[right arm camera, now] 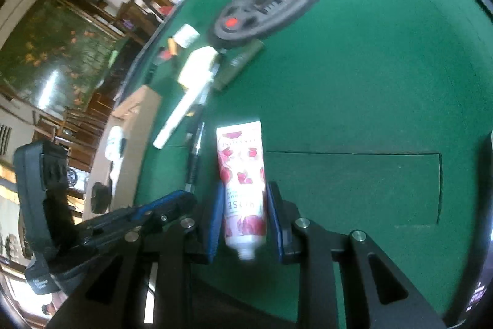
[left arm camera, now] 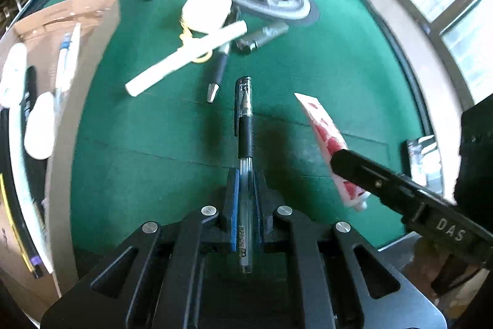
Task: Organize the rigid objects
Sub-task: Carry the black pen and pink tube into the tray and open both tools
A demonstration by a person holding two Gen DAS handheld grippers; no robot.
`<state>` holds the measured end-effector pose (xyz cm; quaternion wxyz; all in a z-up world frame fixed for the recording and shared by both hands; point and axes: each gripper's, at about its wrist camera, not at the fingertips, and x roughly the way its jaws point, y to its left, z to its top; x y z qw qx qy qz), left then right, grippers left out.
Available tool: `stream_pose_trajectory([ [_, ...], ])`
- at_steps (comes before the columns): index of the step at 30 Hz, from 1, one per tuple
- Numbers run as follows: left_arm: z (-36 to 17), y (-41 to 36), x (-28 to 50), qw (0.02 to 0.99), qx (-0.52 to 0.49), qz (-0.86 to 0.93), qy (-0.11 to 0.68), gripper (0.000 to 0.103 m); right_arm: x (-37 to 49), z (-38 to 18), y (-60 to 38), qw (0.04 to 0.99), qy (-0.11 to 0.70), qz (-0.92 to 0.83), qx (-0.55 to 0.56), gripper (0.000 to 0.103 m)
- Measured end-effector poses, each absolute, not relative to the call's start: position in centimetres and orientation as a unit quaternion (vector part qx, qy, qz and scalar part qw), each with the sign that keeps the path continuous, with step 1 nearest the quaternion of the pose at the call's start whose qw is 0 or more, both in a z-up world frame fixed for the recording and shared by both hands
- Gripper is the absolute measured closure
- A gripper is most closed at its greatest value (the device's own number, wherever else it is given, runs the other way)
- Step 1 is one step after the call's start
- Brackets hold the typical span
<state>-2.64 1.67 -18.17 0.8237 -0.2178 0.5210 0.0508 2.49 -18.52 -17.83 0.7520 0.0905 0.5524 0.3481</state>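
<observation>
left gripper (left arm camera: pixel 245 190) clamped on a pen (left arm camera: pixel 245 125) at bottom centre, right gripper (right arm camera: pixel 245 215) clamped on a rose-print tube (right arm camera: pixel 242 174), both above the green table (right arm camera: pixel 369 82), cardboard box (left arm camera: pixel 89 30) at frame left.

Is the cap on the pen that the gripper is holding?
On. The pen clamped in the left gripper has its clear cap with a clip covering the far end, away from the pads.
</observation>
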Motion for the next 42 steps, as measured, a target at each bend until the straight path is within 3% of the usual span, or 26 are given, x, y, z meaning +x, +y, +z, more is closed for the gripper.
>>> stream_pose_trajectory([
  [7, -13.5, 6.4, -9.2, 0.846, -0.27, 0.069, 0.455, 0.095, -0.1, -16.6, -15.1, 0.732, 0.535, 0.396, 0.144, 0.076],
  [15, -11.9, 13.4, -15.7, 0.845, -0.318, 0.161, 0.399, 0.095, -4.3, -13.4, -5.2, 0.711, 0.513, 0.475, 0.077, 0.076],
  [26, -15.8, 16.1, -16.8, 0.811, -0.337, 0.194, 0.437, 0.095, -4.9, -15.4, 2.3, 0.692, 0.539, 0.48, 0.031, 0.076],
  [42, -17.5, 16.8, -15.6, 0.804, -0.32, 0.214, 0.453, 0.095, -5.9, -17.0, 4.6, 0.712, 0.534, 0.455, -0.032, 0.076],
])
